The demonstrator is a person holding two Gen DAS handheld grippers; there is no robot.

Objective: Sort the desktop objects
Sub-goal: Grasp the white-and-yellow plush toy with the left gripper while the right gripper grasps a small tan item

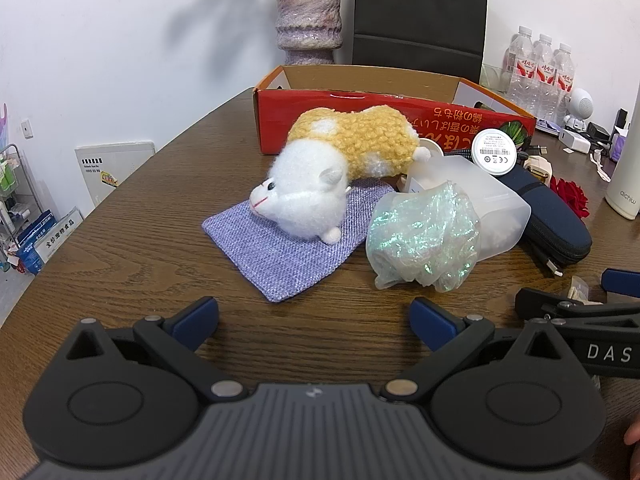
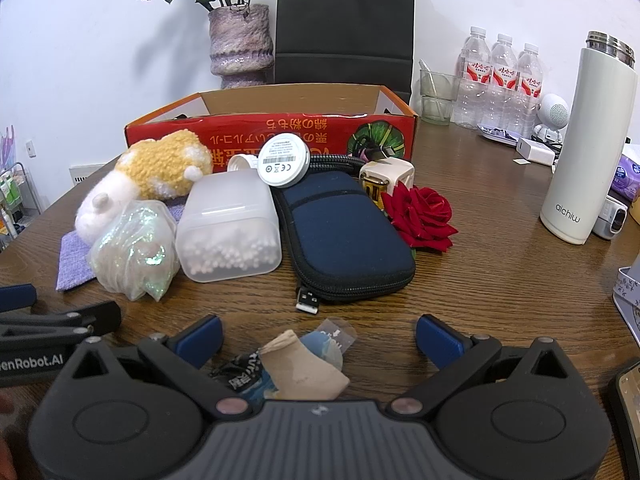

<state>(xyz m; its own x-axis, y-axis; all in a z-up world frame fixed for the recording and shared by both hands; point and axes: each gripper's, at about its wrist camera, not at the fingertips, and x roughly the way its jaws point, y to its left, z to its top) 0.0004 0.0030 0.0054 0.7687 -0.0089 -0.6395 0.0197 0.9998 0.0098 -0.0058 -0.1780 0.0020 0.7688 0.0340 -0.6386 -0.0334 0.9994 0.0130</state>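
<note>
Mostly the open room is at the near side of the wooden table [image 1: 140, 208], where bare wood runs from the curved left edge up to the left gripper [image 1: 314, 322]. Its two blue fingers [image 1: 198, 318] are spread wide, with nothing between them, only table surface. Ahead of it, a little apart, lies a purple cloth [image 1: 280, 240], and a plush toy [image 1: 320, 176] with white head and yellow body rests with its head on this cloth. Just to the right of the cloth sits a shiny crumpled bag [image 1: 424, 240], touching a cloudy plastic box [image 2: 228, 228] that holds small white balls. Behind all these stands an open red cardboard box [image 2: 276, 128], near the far edge of the table, with a vase [image 2: 240, 40] and a dark chair back behind it. The right gripper [image 2: 320, 340] has also its fingers [image 2: 438, 340] spread wide and it holds nothing; between them on the table lie a beige rolled piece [image 2: 304, 368] and some small packets [image 2: 240, 376], but the pads do not touch them. In front of it lies a dark blue zipped pouch [image 2: 344, 236] with a USB plug [image 2: 307, 304] at its near corner, a red rose [image 2: 420, 216] beside it on the right, and a round white disc [image 2: 283, 160] leaning at its far end. Further right there is free wood before a white bottle [image 2: 584, 152].
</note>
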